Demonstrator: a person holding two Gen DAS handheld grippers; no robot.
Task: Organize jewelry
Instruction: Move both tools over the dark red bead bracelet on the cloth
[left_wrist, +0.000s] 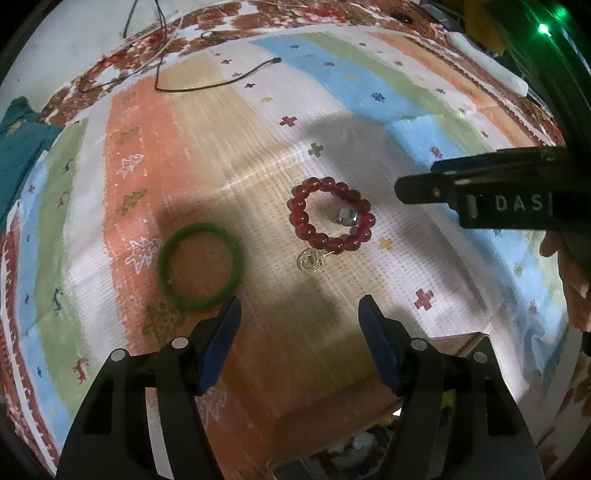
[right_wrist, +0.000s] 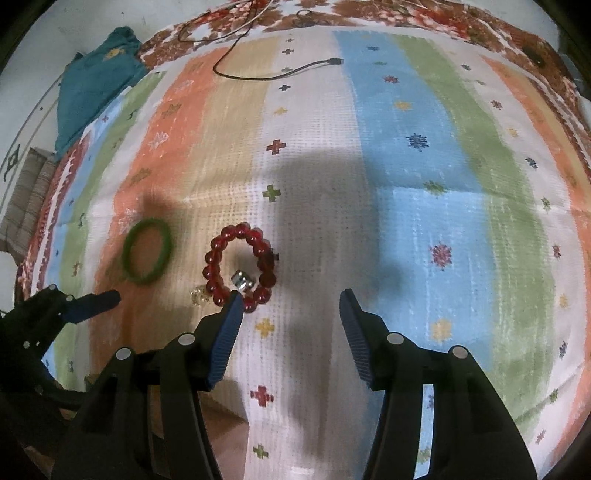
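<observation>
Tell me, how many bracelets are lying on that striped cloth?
2. A green bangle lies on the orange stripe to the left; a red bead bracelet lies beside it, ringing a small silver piece. A box nearby may hide more.

Bangle (left_wrist: 197, 266) left of bead bracelet (left_wrist: 330, 214); ring (left_wrist: 347, 216) inside bracelet; earring (left_wrist: 310, 260) just before it, all on cloth (left_wrist: 424, 110).

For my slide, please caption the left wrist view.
Open left gripper above red bead bracelet, green bangle on striped cloth.

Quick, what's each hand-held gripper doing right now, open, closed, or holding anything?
Left hand-held gripper: open, holding nothing.
Right hand-held gripper: open, holding nothing.
</observation>
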